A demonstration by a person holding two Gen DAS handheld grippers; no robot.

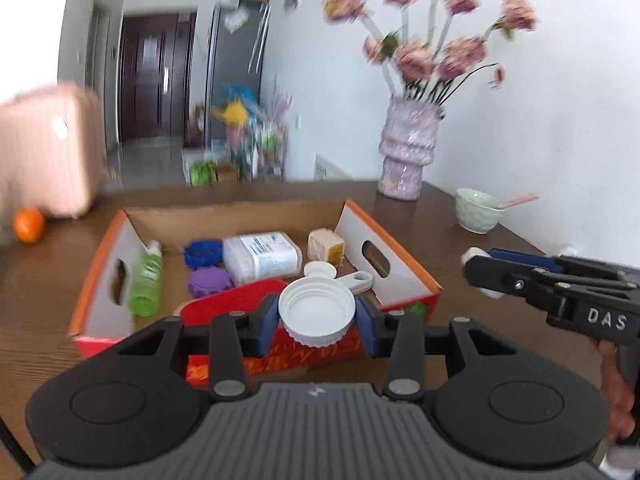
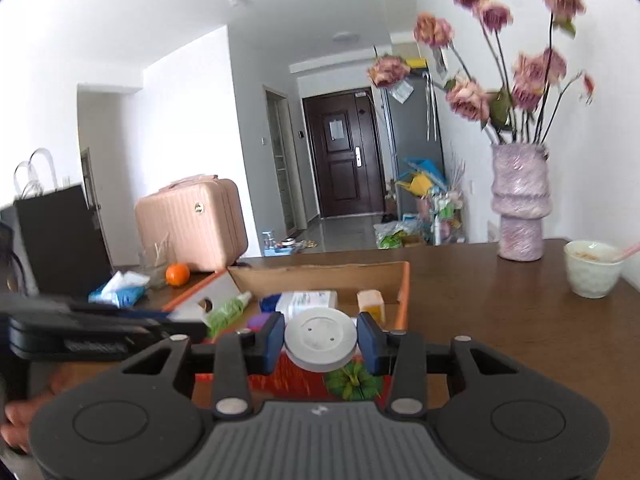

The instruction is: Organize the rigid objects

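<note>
Here, the white ribbed lid (image 1: 317, 314) sits clamped between the blue pads of the left gripper (image 1: 317, 320), hollow side tilted up toward the camera, held in the air over the near red wall of the cardboard box (image 1: 404, 280); the grey-white disc (image 2: 320, 344), flat face up with two small holes in it, is pinched the same way by the right gripper (image 2: 321, 345), also above the box's near edge; so both tongs are closed on a round piece, neither one free. The relation that matters is simple: the box's open interior lies straight ahead of and below each gripper, with the left one nearer the box's middle and the right one out toward its right-hand end wall, as the left wrist view shows it. Inside, the floor is already crowded: a green bottle (image 1: 146, 284) lies lengthwise along the left wall, a white wipes pack (image 1: 262, 258) in the centre, blue and purple ruffled pieces (image 1: 204, 266) beside it, a yellow-white block (image 1: 326, 246) at the back, and a white measuring scoop (image 1: 344, 278) just ahead of the lid; a drop would likely need the bare patch near the front. Beyond stand the brown table (image 1: 480, 248), a pink vase (image 1: 406, 148) and a pale bowl (image 1: 476, 210).
</note>
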